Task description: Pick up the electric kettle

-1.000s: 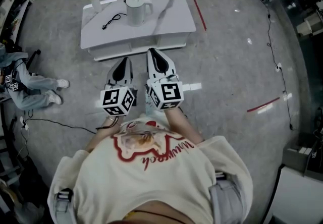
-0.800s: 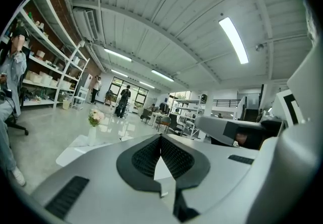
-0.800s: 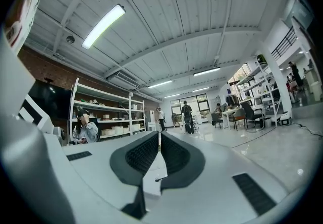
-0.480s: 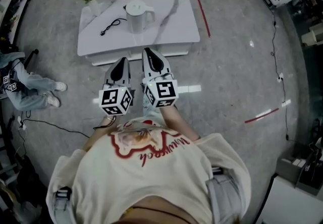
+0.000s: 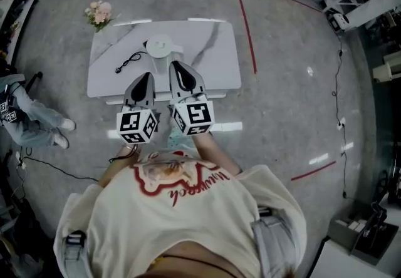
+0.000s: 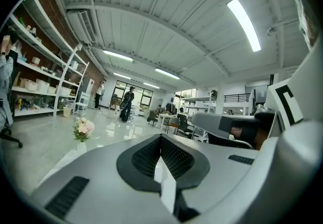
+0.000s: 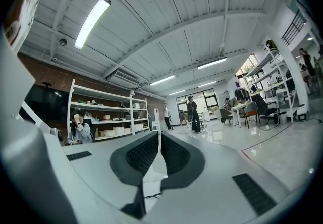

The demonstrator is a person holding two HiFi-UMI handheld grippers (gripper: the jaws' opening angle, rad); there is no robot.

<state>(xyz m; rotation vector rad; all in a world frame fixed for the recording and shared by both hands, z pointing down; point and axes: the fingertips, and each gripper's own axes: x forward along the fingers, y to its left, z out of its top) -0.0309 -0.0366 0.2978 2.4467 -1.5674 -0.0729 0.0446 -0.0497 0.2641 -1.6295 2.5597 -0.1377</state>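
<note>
Nearest the person, the left gripper (image 5: 146, 77) and the right gripper (image 5: 175, 65) are held side by side, and both have their jaws pressed together with nothing between them. Their tips sit over the near edge of the low white tabletop (image 5: 213, 51). The electric kettle (image 5: 160, 45) stands just beyond them, towards the far side of the tabletop. The main risk, as I judge it, is arriving with jaws this narrow: a closed tip would push the kettle instead of straddling its handle, so it could slide or tip. Left of the kettle its loose cord (image 5: 130, 59) trails to a plug, and lifting could drag it. Farther off, flowers (image 5: 98, 12) stand by the far left corner, where a swinging cord might catch them.
</note>
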